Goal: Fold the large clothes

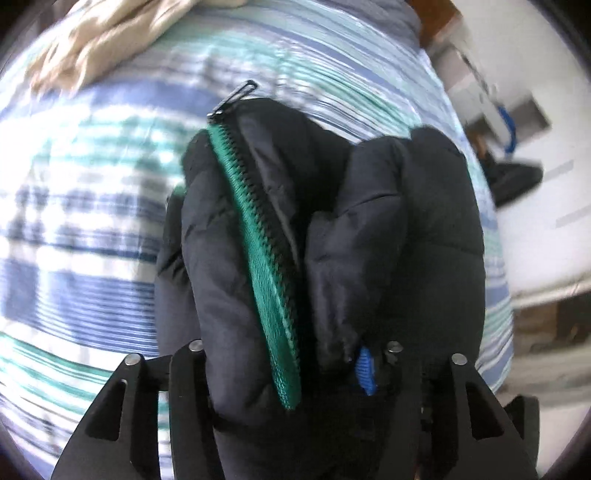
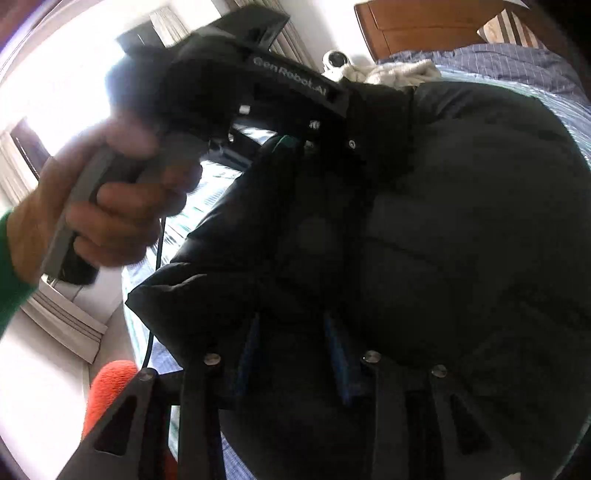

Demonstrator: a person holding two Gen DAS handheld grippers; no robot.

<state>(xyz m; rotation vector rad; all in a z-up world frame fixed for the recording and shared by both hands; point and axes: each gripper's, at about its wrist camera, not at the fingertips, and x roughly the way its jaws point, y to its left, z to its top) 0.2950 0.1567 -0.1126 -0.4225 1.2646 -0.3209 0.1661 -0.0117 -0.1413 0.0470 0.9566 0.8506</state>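
A black puffer jacket (image 1: 388, 229) with a green zipper tape (image 1: 258, 251) hangs bunched over the striped bed. My left gripper (image 1: 288, 358) is shut on a thick fold of it, and one blue pad (image 1: 365, 369) shows against the fabric. In the right wrist view the jacket (image 2: 461, 229) fills most of the picture. My right gripper (image 2: 295, 347) is shut on its lower edge, with dark fabric between the two blue pads (image 2: 340, 354). A person's hand (image 2: 122, 206) in a green sleeve holds the left gripper (image 2: 310, 136) at the jacket's collar, upper left.
The bed cover (image 1: 92, 240) is striped blue, teal and white. A beige garment (image 1: 96, 40) lies at its far left corner and a pale one (image 2: 402, 72) near the wooden headboard (image 2: 424, 26). Beside the bed are white floor, a dark shoe (image 1: 513, 177) and an orange object (image 2: 107, 391).
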